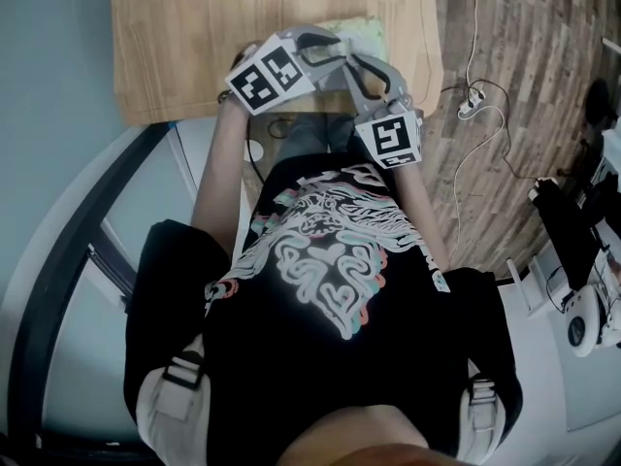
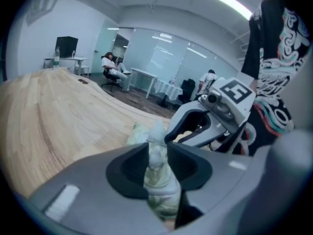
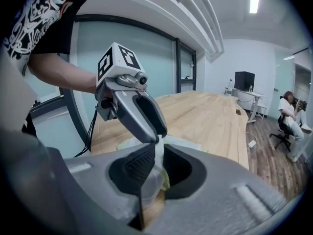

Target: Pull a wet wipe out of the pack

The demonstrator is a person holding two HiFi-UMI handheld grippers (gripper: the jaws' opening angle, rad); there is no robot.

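Left gripper (image 2: 158,143) clamps the twisted wet wipe (image 2: 159,170) rising from the pack (image 3: 181,141) at the table's (image 3: 205,116) near edge; right gripper (image 3: 155,168) pinches the pack itself. Extraction appears begun: next, a steady upward draw.

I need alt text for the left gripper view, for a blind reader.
The left gripper pinches a white wet wipe, standing up as a twisted strip over a wooden table. The right gripper holds the pale green pack behind it.
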